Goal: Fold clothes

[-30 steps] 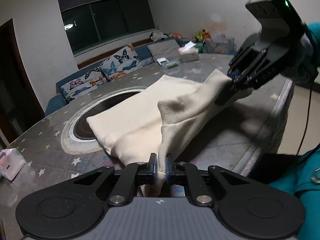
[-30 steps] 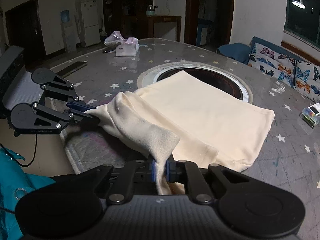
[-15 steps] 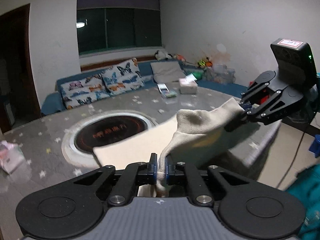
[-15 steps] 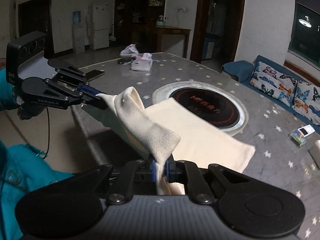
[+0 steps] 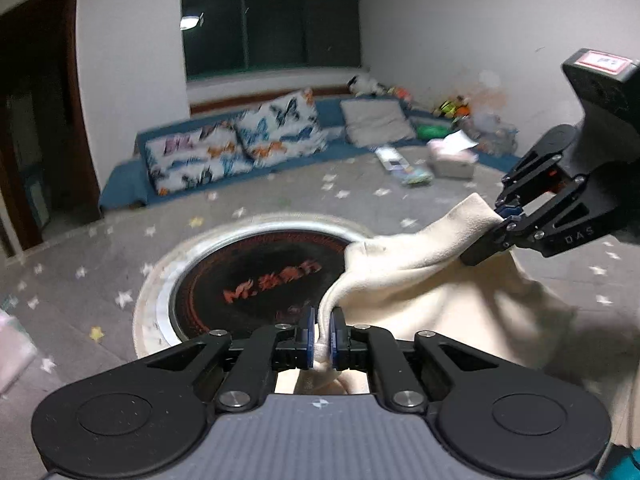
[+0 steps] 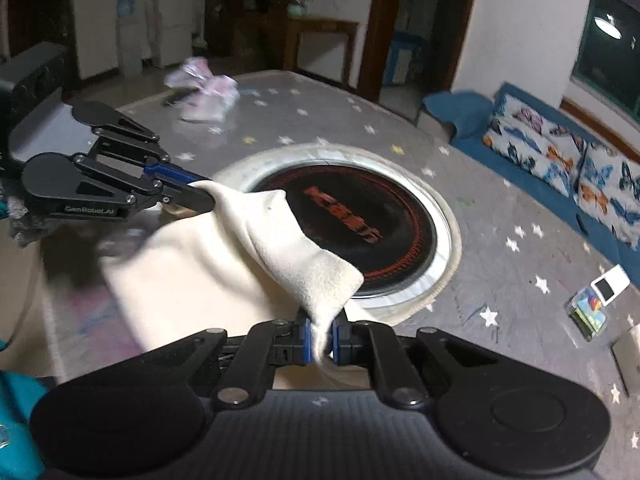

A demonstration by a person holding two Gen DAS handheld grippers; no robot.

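A cream garment (image 5: pixel 432 280) hangs lifted between both grippers above the round grey table. My left gripper (image 5: pixel 321 334) is shut on one corner of it, low in the left wrist view. The right gripper (image 5: pixel 500 226) shows at the right of that view, pinching the other corner. In the right wrist view my right gripper (image 6: pixel 321 334) is shut on the cream garment (image 6: pixel 224 264), and the left gripper (image 6: pixel 200 192) holds the far corner at the left. The cloth sags between them and drapes down toward the table's near edge.
The grey star-patterned table (image 6: pixel 500 264) has a black round hob (image 6: pixel 360 232) set in its middle. A tissue box (image 5: pixel 452 160) and small packets (image 6: pixel 592 304) lie near the far rim, pink bags (image 6: pixel 208 88) at another side. A blue sofa with butterfly cushions (image 5: pixel 240 148) stands behind.
Both grippers have raised the garment off the table and carried it forward; the hob, covered a second ago, now shows uncovered. Both cameras have tilted toward the table's middle.
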